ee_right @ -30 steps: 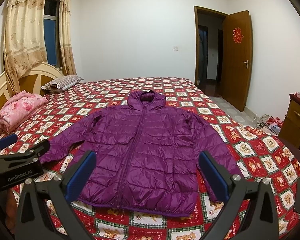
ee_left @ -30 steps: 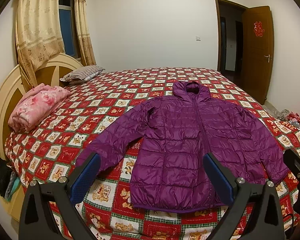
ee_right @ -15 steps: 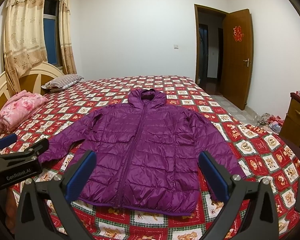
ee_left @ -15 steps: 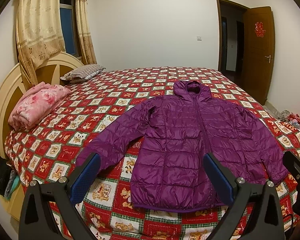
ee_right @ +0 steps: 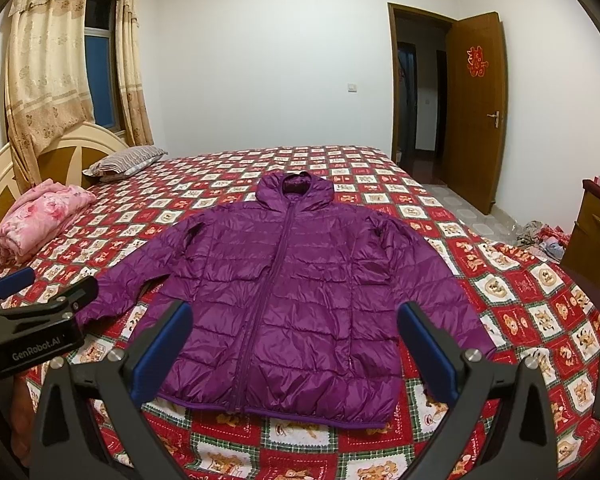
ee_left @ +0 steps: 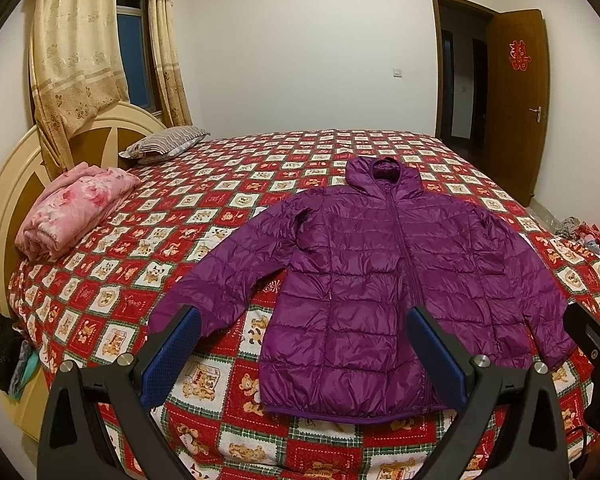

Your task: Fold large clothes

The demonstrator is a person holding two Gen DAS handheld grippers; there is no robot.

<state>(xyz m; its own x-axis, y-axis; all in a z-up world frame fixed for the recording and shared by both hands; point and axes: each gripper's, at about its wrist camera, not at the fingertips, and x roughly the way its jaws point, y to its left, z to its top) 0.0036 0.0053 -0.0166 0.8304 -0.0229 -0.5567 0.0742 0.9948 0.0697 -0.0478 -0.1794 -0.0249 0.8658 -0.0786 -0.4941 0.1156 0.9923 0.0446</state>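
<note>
Left wrist view: left tool (ee_left: 304, 354) held above the near edge of the bed (ee_left: 112, 296), blue pads wide apart, nothing between them. Purple jacket (ee_left: 384, 280) spread flat on the bear-patterned bedspread, front up, zipped, hood toward the far wall, hem toward the camera, both sleeves angled out and down. Left cuff just beyond the left pad. Pink folded blanket (ee_left: 74, 210) near the headboard, well apart from the jacket; striped pillow (ee_left: 166, 145) behind it.

Right wrist view: right tool (ee_right: 296, 350) also spread wide, empty, above the hem of the jacket (ee_right: 296, 280). Left tool (ee_right: 32, 316) seen at the left edge beside the sleeve cuff. Door (ee_right: 476, 112) open beyond the bed.
</note>
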